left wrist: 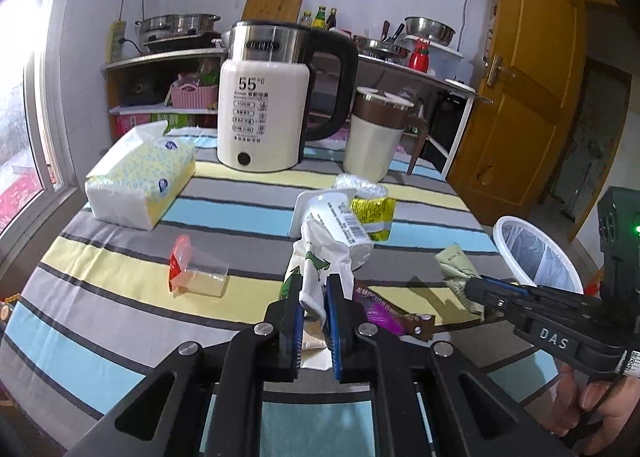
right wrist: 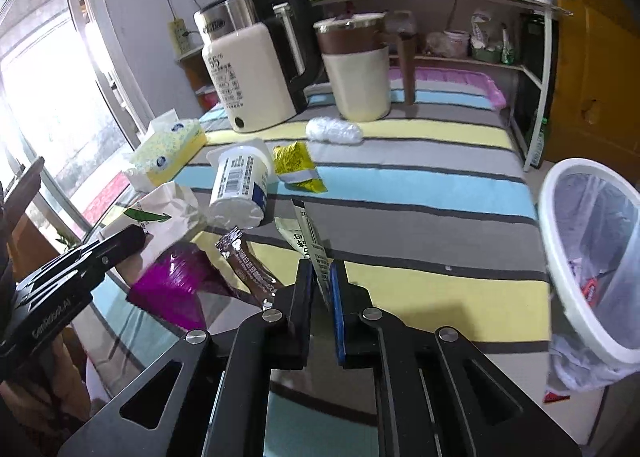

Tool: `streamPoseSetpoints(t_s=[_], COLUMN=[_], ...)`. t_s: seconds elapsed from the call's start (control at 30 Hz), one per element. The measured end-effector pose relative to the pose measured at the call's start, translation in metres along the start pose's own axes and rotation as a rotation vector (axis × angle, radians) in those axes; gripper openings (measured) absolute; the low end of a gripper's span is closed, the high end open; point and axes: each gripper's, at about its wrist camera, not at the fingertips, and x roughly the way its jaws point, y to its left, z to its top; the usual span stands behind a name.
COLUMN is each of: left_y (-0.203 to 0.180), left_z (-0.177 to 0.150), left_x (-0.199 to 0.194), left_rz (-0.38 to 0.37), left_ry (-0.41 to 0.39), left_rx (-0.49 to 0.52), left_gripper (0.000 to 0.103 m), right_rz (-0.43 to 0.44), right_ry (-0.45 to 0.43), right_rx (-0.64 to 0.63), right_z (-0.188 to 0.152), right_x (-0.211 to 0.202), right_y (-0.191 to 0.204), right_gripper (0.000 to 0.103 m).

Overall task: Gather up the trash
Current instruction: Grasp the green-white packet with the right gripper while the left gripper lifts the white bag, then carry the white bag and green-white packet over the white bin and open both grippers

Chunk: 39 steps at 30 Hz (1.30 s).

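The white trash bin, at three o'clock off the striped table's edge, is lined with a clear bag holding a red-and-white scrap; the empty yogurt cup lies tipped at the table's centre. The left gripper, level, pinches a white crumpled paper bag. At four o'clock from it, the right gripper clamps a pale sachet.

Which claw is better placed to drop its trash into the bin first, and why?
Right. The right claw grips a sachet, and the white bin stands open just off the table on its side. The left claw, holding crumpled paper, is farther away.
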Motion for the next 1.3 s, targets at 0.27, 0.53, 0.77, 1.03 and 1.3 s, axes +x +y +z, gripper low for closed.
streamPoseSetpoints(t_s=[0.27,0.53,0.77,1.03,1.3], left_y=[-0.017,-0.061,-0.107,-0.158,-0.201], left_z=[0.008,0.015,0.014,0.016,0.015], left_x=[-0.015,-0.008,0.009,0.025,0.044], left_rz=[-0.064,-0.163,-0.251,-0.332,-0.386], left_ry=[-0.027,-0.013,0.025,0.053,0.088], left_rx=[0.018,0.074,0.13,0.2,0.256], left_gripper=[0.011,0.011,0.011,0.011,0.011], right_rz=[-0.026,-0.083,-0.152,-0.22,-0.268], right_ry=[-0.045,-0.084,-0.112,-0.141,-0.154], right_rx=[0.016,0.048,0.096,0.146,0.196], right_z=[-0.006,-0.013,-0.019,-0.026,-0.031], right_x=[-0.029,-0.056,-0.079,-0.102,-0.113], right_y=[-0.012,-0.036,-0.068,-0.106,-0.138], right_gripper=[0.009,0.009,0.009,0.009,0.009])
